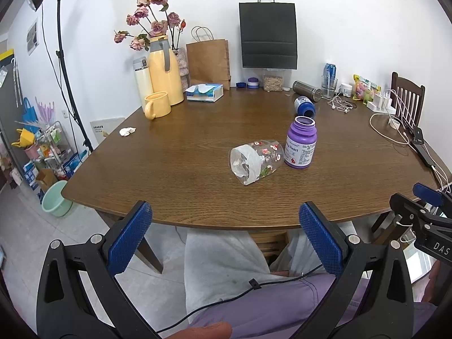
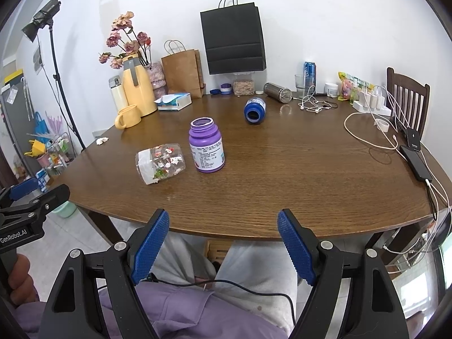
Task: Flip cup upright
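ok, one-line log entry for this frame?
phase: pre-grasp | cup: on side, beside purple bottle | left gripper: open | right gripper: open

The cup is clear plastic printed with small red, white and green flower stickers, white paper inside. At its 3 o'clock stands a purple bottle with a white label. The tabletop is brown wood grain. Both gripper pads are textured blue on black frames.

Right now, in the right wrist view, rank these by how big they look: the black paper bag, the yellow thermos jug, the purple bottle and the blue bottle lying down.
1. black paper bag
2. yellow thermos jug
3. purple bottle, nearer the camera, so flattered
4. blue bottle
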